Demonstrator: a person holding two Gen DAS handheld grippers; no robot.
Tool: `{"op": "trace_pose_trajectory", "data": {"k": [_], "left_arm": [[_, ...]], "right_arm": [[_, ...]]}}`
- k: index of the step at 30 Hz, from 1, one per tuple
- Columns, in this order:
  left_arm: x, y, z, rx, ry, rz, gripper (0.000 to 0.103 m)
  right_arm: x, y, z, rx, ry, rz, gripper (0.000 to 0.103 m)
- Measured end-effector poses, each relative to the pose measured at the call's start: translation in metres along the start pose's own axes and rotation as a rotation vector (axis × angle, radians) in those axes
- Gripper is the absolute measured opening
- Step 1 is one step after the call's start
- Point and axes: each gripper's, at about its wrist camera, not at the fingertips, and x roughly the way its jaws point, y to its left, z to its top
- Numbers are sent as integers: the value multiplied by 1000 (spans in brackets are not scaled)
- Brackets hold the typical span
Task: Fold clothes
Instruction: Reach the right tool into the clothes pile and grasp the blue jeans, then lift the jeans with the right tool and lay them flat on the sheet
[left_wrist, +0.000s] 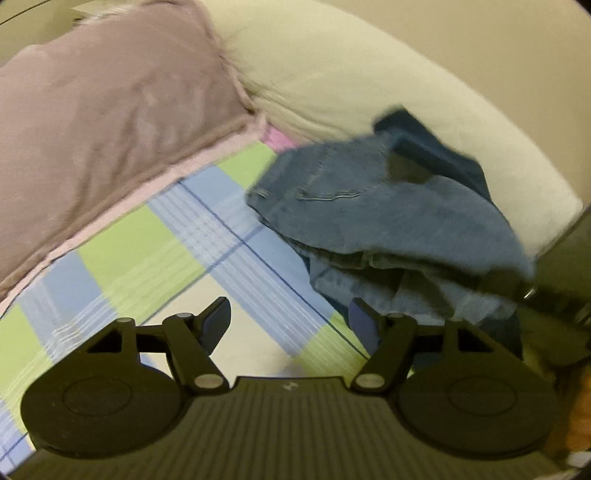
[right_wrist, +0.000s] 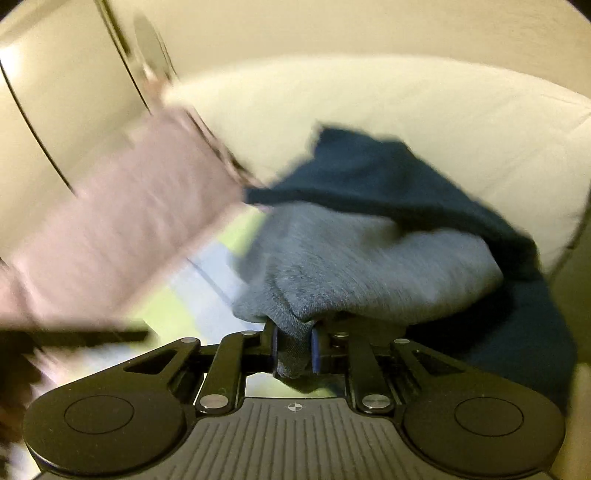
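Light blue jeans (left_wrist: 388, 214) lie bunched on the plaid bed sheet (left_wrist: 221, 229), with a dark blue garment (left_wrist: 436, 147) behind them. My left gripper (left_wrist: 290, 321) is open and empty, hovering over the sheet just left of the jeans. My right gripper (right_wrist: 294, 347) is shut on a fold of the jeans (right_wrist: 362, 266), and the denim drapes forward from between its pads. The dark blue garment (right_wrist: 388, 173) lies behind and to the right of the held denim. Both views are blurred.
A mauve pillow (left_wrist: 110, 122) lies at the left and a cream pillow (left_wrist: 351, 74) at the back. In the right wrist view the mauve pillow (right_wrist: 129, 221) is at the left, the cream pillow (right_wrist: 424, 103) behind.
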Motion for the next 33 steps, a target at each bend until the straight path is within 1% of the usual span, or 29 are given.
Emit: {"op": "trace_pose_trajectory", "data": {"k": [4, 6, 9, 13, 15, 17, 21, 23, 25, 26, 27, 28, 29, 31, 32, 33], "left_arm": [[-60, 37, -18, -81, -86, 24, 67], [-95, 59, -34, -122, -136, 48, 67], [-157, 95, -67, -205, -222, 95, 67], [-245, 148, -120, -328, -336, 168, 67], [-290, 173, -148, -379, -381, 207, 67], [-332, 194, -176, -414, -419, 264, 67], [-416, 231, -229, -478, -482, 408, 67], [-450, 245, -257, -513, -505, 473, 67], [-480, 260, -286, -555, -520, 534, 67], [-492, 267, -300, -579, -521, 562, 67], [-499, 272, -313, -608, -510, 583, 67], [-506, 278, -325, -636, -499, 604, 67], [-512, 283, -338, -663, -485, 622, 67], [-518, 288, -362, -707, -433, 642, 67], [-519, 289, -372, -723, -407, 651, 67], [-519, 289, -382, -737, -380, 659, 67]], "right_arm": [[-34, 39, 17, 119, -55, 196, 14], [-50, 61, 25, 167, -81, 289, 14], [-73, 104, 30, 197, -111, 421, 14], [-106, 177, 29, 199, -149, 590, 14], [-122, 218, 23, 195, -170, 662, 14], [-130, 261, 19, 192, -176, 722, 14], [-153, 346, -6, 203, -181, 846, 14], [-165, 384, -24, 240, -174, 912, 14], [-176, 416, -46, 283, -144, 975, 15], [-183, 432, -59, 300, -104, 992, 17], [-183, 448, -73, 279, -38, 1003, 26], [-184, 462, -87, 225, 37, 1010, 49], [-184, 476, -103, 139, 108, 994, 76], [-185, 503, -139, -93, 236, 908, 78], [-184, 512, -156, -199, 271, 845, 78], [-180, 517, -172, -293, 286, 765, 78]]}}
